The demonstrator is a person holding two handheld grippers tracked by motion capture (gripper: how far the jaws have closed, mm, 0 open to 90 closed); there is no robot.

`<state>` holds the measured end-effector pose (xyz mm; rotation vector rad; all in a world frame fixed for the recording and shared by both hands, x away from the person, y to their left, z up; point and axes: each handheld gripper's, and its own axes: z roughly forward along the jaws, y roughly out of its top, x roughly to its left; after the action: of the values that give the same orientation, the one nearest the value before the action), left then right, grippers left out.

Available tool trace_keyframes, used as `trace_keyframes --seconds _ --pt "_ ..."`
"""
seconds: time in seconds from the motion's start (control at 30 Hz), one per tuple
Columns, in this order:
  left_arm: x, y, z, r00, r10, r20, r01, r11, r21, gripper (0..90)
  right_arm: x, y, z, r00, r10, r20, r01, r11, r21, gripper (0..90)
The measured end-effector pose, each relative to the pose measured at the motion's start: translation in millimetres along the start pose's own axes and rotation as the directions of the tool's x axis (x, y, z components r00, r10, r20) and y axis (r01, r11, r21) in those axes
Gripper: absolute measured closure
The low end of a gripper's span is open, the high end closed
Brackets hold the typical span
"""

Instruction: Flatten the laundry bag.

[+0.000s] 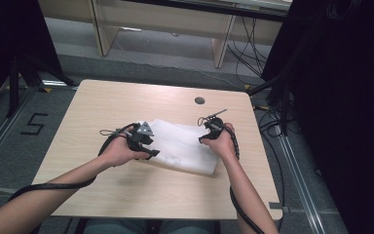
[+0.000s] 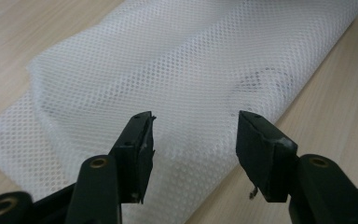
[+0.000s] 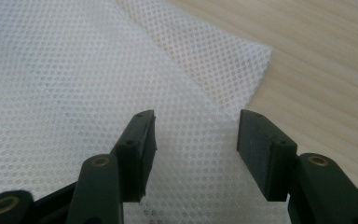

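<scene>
1. white mesh cloth (image 1: 185,144) lies folded in the middle of the wooden table (image 1: 102,102), and both hands are working it from opposite ends.
2. left gripper (image 1: 145,142) hovers at the cloth's left edge, jaws spread wide with nothing clamped. in the left gripper view (image 2: 193,135) the mesh (image 2: 168,74) just lies beneath the gap, not pinched.
3. right gripper (image 1: 209,130) sits at the far right corner, jaws likewise apart. the right gripper view (image 3: 195,135) has the weave (image 3: 74,93) running under them, free of both pads.
4. my read: one hand at each end makes sense for taking hold and folding or smoothing the cloth evenly, though neither has a hold yet.
5. the high view gives the overall layout, hands well apart across the cloth. the right gripper view adds two overlapping layers and a corner (image 3: 256,56) over bare wood; the left gripper view reveals soft ridges and a faint dark shadow inside the mesh.
</scene>
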<state>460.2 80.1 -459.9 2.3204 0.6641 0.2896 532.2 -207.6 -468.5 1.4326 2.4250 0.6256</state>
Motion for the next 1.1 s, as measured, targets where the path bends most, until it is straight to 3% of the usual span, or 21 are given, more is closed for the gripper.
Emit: trace_keyframes --seconds 0.03,0.07,0.13,0.17,0.23,0.27,0.3,0.37,0.43,0.53,0.57,0.6,0.67,0.7,0.77,0.87,0.93,1.1 --pt "-1.3 1.7 2.2 1.0 0.009 0.004 -0.009 0.9998 0.017 46.6 0.1 -0.3 2.5 0.9999 -0.012 0.001 0.012 1.0 0.003 50.0" --pt "-0.4 3.2 2.5 0.9989 0.046 0.01 -0.046 0.9977 0.05 46.6 0.2 -0.7 4.1 0.9998 -0.019 -0.001 0.019 1.0 0.012 50.3" --pt "-3.9 5.2 9.3 0.9982 0.053 0.029 -0.055 0.9961 0.069 46.7 1.7 -1.8 6.6 0.9995 -0.029 -0.009 0.029 0.999 0.034 52.4" --pt "-6.3 5.1 12.1 0.9989 0.033 0.032 -0.035 0.9971 0.067 46.9 3.1 -3.0 8.8 0.9996 -0.029 -0.004 0.029 0.999 0.036 54.5" --pt "-9.6 4.9 18.0 0.9987 0.035 0.037 -0.038 0.9965 0.075 47.2 3.0 -4.2 9.1 0.9977 -0.068 0.0 0.068 0.996 0.049 63.8" --pt "-9.4 5.1 19.1 0.9975 0.053 0.047 -0.058 0.9938 0.095 47.2 3.7 -4.3 8.3 0.9973 -0.073 -0.004 0.073 0.996 0.056 67.6" --pt "-10.9 4.6 20.7 0.9979 0.044 0.047 -0.048 0.9946 0.092 47.2 3.7 -4.1 7.2 0.9948 -0.101 0.007 0.101 0.993 0.058 73.2" --pt "-13.8 3.4 24.6 0.9979 0.038 0.052 -0.043 0.9947 0.094 47.2 6.3 -4.4 4.1 0.9939 -0.111 0.002 0.11 0.991 0.079 81.0" --pt "-14.7 3.1 26.6 0.9971 0.048 0.058 -0.054 0.9935 0.1 47.1 6.6 -4.5 4.3 0.9891 -0.147 -0.009 0.147 0.986 0.078 85.3" --pt "-16.4 2.6 28.9 0.9969 0.048 0.062 -0.055 0.9927 0.107 47.0 9.2 -4.9 2.8 0.9879 -0.154 -0.015 0.155 0.985 0.081 90.0" --pt "-17.6 1.8 30.1 0.9975 0.038 0.06 -0.044 0.9938 0.102 47.0 10.7 -5.0 1.8 0.9906 -0.135 -0.022 0.136 0.987 0.085 90.0" --pt "-18.3 1.1 30.9 0.9975 0.031 0.063 -0.038 0.9934 0.108 47.0 9.4 -4.5 1.3 0.9888 -0.148 -0.02 0.149 0.986 0.072 90.0" --pt "-17.5 -0.3 32.3 0.9967 0.048 0.066 -0.056 0.9917 0.116 47.0 7.5 -3.0 -0.6 0.99 -0.14 -0.014 0.141 0.989 0.051 90.0" --pt "-18.5 -1.6 33.5 0.9975 0.029 0.064 -0.036 0.9928 0.114 47.0 7.2 -2.4 -2.2 0.9933 -0.115 -0.012 0.115 0.992 0.043 88.2" --pt "-17.9 -3.0 34.7 0.997 0.041 0.066 -0.049 0.9913 0.122 47.0 3.9 -1.4 -2.7 0.9954 -0.096 -0.004 0.096 0.995 0.018 80.8" --pt "-18.5 -5.8 36.8 0.9972 0.032 0.068 -0.041 0.9913 0.125 47.0 -1.2 0.7 -3.1 0.997 -0.07 0.034 0.071 0.997 -0.029 61.6" --pt "-18.7 -7.0 37.8 0.9974 0.028 0.067 -0.036 0.9912 0.127 47.0 -5.3 1.6 -3.6 0.9971 -0.06 0.047 0.062 0.997 -0.051 57.8" --pt "-20.0 -7.2 38.7 0.9973 0.038 0.063 -0.046 0.9897 0.136 47.0 -10.5 -0.6 4.8 0.9986 -0.043 0.028 0.044 0.999 -0.001 50.5"
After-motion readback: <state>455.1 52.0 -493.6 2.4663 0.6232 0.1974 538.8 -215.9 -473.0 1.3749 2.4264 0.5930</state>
